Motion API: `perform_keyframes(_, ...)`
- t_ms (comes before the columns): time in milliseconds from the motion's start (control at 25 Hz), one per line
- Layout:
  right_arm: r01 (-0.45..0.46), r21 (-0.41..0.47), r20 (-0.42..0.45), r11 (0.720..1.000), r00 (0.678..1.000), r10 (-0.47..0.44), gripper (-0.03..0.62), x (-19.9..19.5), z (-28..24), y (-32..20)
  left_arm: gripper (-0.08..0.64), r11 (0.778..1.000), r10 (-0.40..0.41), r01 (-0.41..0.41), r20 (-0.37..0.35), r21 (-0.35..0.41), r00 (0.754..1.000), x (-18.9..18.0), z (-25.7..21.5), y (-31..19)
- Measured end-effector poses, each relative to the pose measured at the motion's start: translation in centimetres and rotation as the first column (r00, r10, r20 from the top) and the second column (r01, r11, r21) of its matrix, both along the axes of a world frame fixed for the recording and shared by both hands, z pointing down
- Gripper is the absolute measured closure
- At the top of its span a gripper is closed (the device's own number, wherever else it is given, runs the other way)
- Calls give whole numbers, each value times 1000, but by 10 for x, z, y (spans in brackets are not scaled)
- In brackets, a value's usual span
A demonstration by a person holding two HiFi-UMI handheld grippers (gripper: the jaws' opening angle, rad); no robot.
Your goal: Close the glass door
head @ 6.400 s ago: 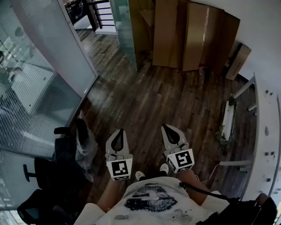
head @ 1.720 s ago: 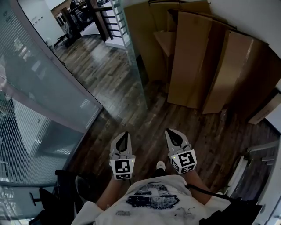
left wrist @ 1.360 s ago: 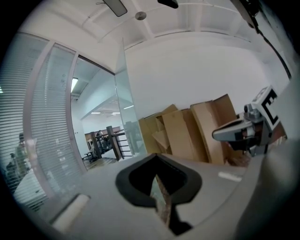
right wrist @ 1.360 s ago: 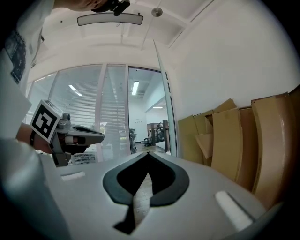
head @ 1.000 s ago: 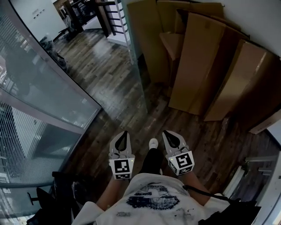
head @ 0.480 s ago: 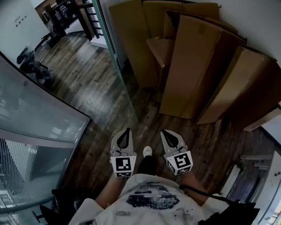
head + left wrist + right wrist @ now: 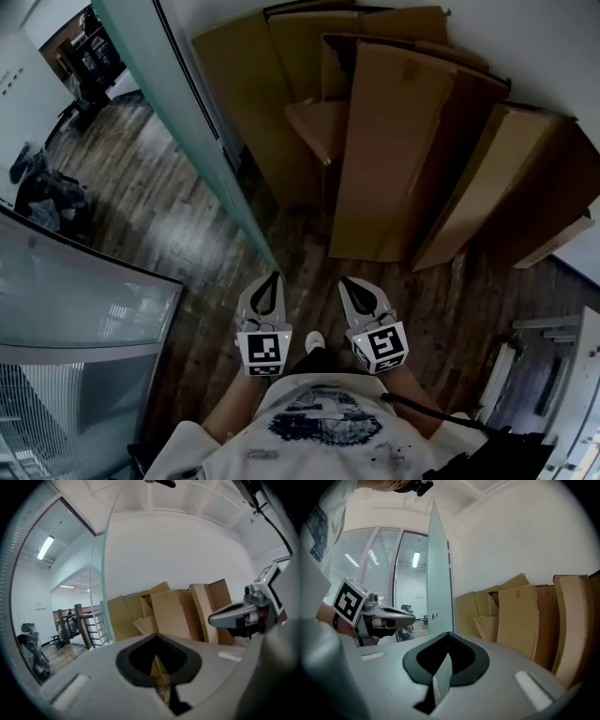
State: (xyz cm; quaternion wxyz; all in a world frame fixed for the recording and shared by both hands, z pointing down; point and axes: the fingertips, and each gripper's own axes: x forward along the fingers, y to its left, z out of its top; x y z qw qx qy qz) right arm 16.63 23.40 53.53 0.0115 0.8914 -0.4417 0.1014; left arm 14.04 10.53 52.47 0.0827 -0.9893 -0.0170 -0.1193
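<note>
The tall frosted, green-tinted glass door (image 7: 178, 103) is seen edge-on in the head view. It stands open, and its free edge comes down to the dark plank floor (image 7: 450, 300) just ahead of the grey left gripper (image 7: 273, 278). The grey right gripper (image 7: 346, 280) is carried beside it, apart from the panel. Both grippers are held low, side by side and pointed forward, close to the body, which is judged to be a carrying posture for an approach rather than a reach. In each gripper view the jaws are shown brought together at their tips with nothing between them, so neither tool is loaded. This closure is judged sensible, since a swinging panel can be pushed with closed tips and needs no pinch. The door is not yet touched, and no handle can be made out with certainty. Flat brown cardboard sheets (image 7: 394, 150) are leaned against the white wall (image 7: 525, 47) behind the door's swing, probably stored out of the walkway. A fixed glass partition (image 7: 75, 309) is seen at the left, and the doorway to be shut is taken to lie beside it.
</note>
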Motion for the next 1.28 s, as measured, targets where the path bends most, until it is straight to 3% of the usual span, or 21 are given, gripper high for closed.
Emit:
perform_keyframes(520,-90,-1,-55,996,994,89,592,48,-18,9,557,996,88,-88,-54,-10,995,53,-14,6)
perform_keyframes(960,19,20,-46,1000,999,-18,592,114,-11,-20,557,1000,5,-4,-50,7,999,103,-12,-9)
perform_keyframes(1280,96,28,-32,995,995,-95,592,176,-10,-33,557,998,-58,59,-35,13,998,161,-11,-13)
